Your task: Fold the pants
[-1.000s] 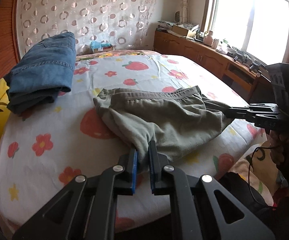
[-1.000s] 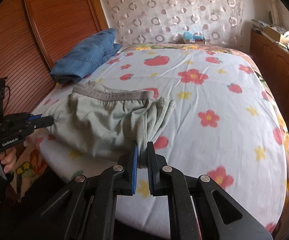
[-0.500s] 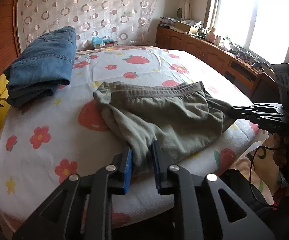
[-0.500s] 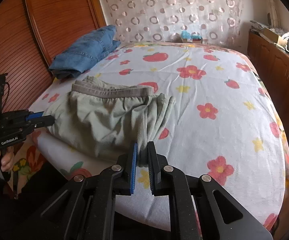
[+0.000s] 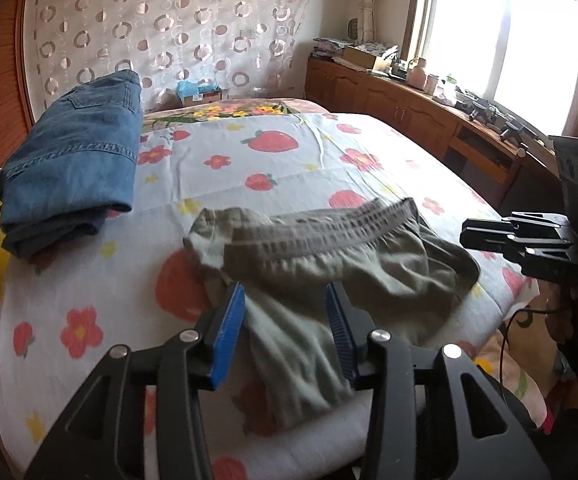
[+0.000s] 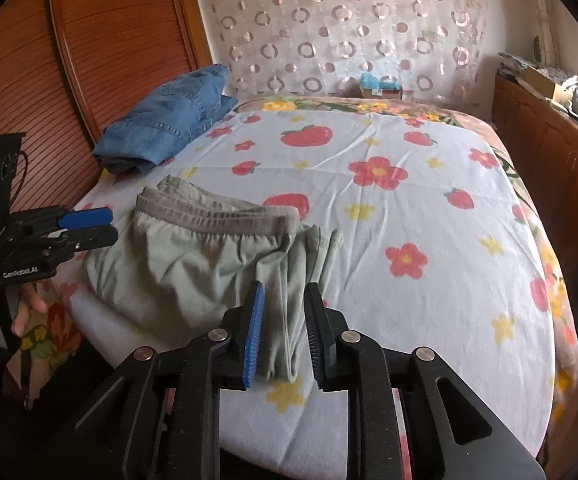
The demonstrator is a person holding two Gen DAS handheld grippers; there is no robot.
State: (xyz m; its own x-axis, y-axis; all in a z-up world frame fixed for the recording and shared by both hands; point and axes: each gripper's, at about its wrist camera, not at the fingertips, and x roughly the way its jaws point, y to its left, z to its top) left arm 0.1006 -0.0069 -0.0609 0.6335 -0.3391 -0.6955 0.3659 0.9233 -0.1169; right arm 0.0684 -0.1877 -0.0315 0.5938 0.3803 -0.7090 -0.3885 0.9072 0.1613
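Both jaws, clamped before, are opening off the limp olive-green cotton pants (image 5: 353, 264); left gripper (image 5: 285, 328) and right gripper (image 6: 283, 330) stand apart; regrip near the waistband.

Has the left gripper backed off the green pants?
Yes. The left gripper, jaws opening, has pulled back toward the bed's near edge; the green pants lie released.

Matt olive cloth pants (image 5: 341, 264) lie on a smooth cotton-like bedsheet (image 5: 289, 160).

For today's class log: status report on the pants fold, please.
Left gripper and right gripper opening, cloth loose between. Grey-green elastic-waist pants folded on floral bedsheet. Nothing obstructing.
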